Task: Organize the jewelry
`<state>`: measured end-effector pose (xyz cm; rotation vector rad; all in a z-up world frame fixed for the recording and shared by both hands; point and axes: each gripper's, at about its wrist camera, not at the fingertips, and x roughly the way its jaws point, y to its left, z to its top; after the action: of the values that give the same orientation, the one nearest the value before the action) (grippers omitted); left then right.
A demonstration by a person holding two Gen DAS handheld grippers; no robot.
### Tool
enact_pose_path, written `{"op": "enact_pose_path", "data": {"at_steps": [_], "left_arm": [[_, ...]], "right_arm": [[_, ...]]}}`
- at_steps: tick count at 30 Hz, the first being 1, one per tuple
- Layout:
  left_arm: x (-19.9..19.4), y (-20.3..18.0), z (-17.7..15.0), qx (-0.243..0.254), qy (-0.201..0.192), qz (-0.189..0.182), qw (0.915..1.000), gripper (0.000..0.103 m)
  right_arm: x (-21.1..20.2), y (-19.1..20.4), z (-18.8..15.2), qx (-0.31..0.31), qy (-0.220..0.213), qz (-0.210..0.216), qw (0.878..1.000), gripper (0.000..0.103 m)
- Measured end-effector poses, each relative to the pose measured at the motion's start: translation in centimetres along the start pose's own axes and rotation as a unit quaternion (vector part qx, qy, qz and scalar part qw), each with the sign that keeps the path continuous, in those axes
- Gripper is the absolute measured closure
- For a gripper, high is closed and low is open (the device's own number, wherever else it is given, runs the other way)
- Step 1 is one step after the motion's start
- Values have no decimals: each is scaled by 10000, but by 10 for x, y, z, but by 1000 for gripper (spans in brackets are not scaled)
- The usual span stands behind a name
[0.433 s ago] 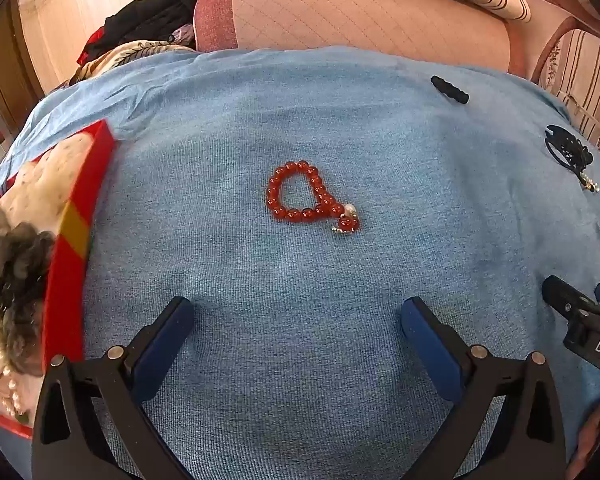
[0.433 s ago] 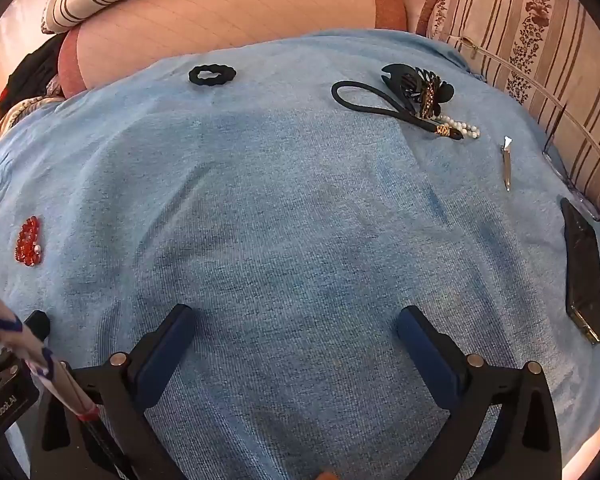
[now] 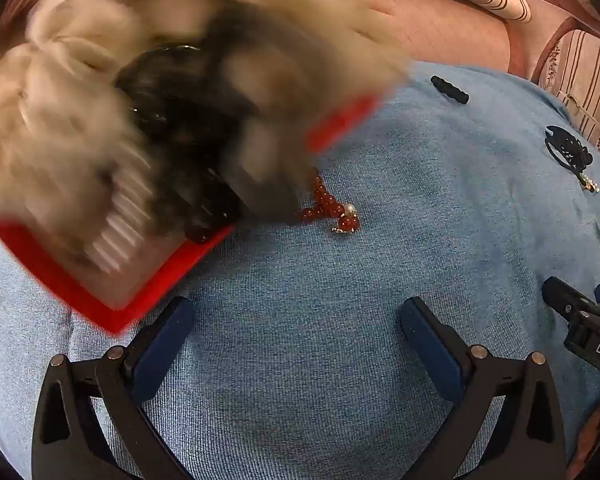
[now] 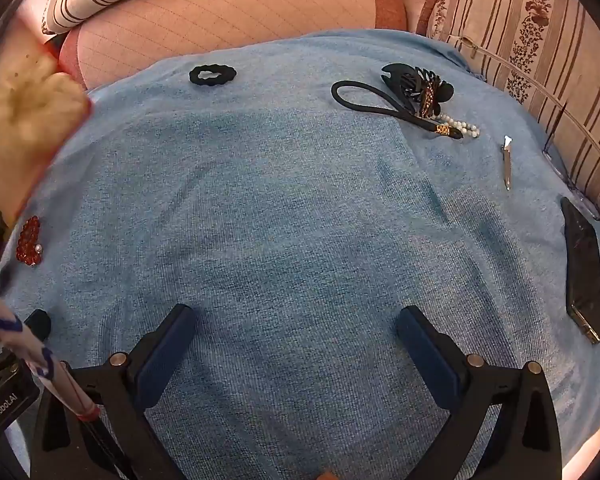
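Both tools have their blue-padded jaws spread wide with nothing between them. Left tool (image 3: 296, 328) hangs over a blue knitted cloth (image 3: 340, 320) that covers the whole work surface. Right tool (image 4: 296, 332) hangs over the same cloth, further to the right.

From the left wrist view, a red-rimmed box (image 3: 148, 292) fills the upper left, heavily blurred. Its contents show only as pale and dark shapes that cannot be told apart. The box's edge hides part of a red bead bracelet (image 3: 332, 208), which lies on the cloth ahead of the left tool and has a small pearl and a metal charm at its end.

From the right wrist view, the same bracelet (image 4: 29, 240) lies at the far left edge of the cloth. Along the far side lie a black scrunchie (image 4: 212, 76), and to its right a black claw clip (image 4: 416, 84) touching a black looped cord (image 4: 364, 100) and a short string of white pearls (image 4: 464, 128). A silver hair clip (image 4: 507, 164) lies apart, further right. A dark phone (image 4: 584, 272) rests at the right edge. Striped cushions (image 4: 540, 40) border the cloth behind.
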<state>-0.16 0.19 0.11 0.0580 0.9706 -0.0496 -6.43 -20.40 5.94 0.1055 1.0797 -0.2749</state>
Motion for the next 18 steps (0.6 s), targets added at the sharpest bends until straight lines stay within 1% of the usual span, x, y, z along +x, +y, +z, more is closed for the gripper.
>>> {"op": "enact_pose_path", "data": {"at_steps": [6, 11, 15, 17, 18], "left_arm": [[1, -1, 1, 13, 3, 13, 10000, 0], [2, 2, 1, -15, 35, -20, 10000, 0], [3, 0, 0, 10, 8, 13, 10000, 0], [3, -1, -1, -4, 9, -2, 10000, 0], [3, 1, 0, 3, 3, 5, 10000, 0]], "right_arm": [[-3, -7, 1, 117, 100, 153, 9998, 0], [-12, -24, 0, 459, 146, 348, 9982, 1], [-21, -41, -2, 802, 193, 652, 9945, 2], [-29, -47, -2, 919, 110, 906, 9916, 8], [-34, -50, -1, 991, 25, 1078, 9892, 8]]}}
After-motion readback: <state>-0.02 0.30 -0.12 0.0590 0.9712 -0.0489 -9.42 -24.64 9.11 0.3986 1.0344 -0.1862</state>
